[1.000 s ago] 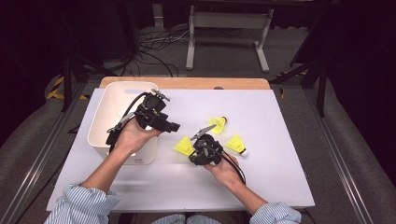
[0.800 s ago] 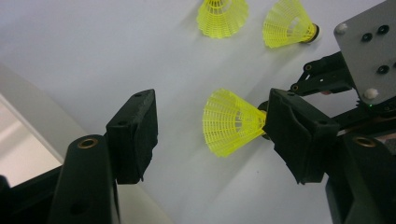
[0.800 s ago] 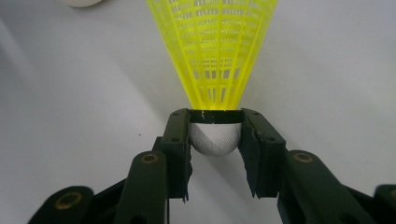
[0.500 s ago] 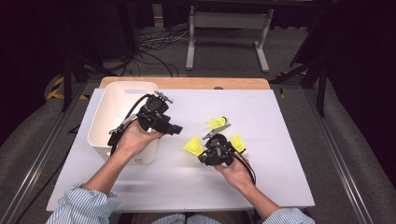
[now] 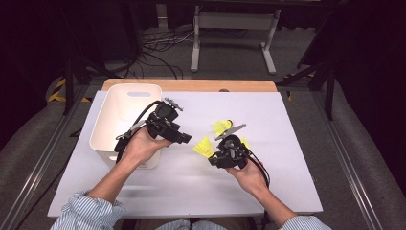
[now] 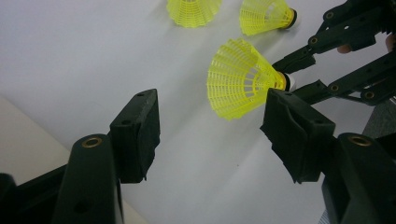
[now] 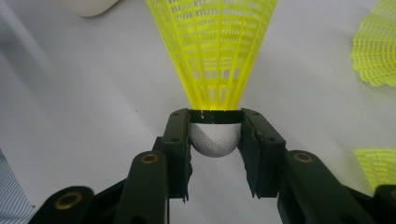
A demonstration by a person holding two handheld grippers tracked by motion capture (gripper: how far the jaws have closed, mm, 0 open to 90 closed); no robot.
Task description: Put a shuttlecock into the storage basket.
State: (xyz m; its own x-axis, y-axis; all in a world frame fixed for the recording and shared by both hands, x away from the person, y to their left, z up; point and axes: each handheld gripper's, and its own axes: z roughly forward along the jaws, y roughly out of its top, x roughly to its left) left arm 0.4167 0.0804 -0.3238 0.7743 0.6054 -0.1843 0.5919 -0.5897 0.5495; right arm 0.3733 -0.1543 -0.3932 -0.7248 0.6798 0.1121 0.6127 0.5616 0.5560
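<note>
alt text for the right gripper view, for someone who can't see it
The right gripper clamps the white rounded cork of a yellow plastic mesh shuttlecock, skirt pointing away, above a white table. Parts of two more yellow shuttlecocks show at the right edge.

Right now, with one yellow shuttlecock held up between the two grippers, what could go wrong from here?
The right gripper pinches the yellow plastic shuttlecock by its rounded white cork alone, so it might slip or swivel. The left gripper, its jaws open and just closing a little with nothing between them, could crush the mesh skirt in a handover. Two more yellow shuttlecocks lie nearby on the white table and might get knocked.
</note>
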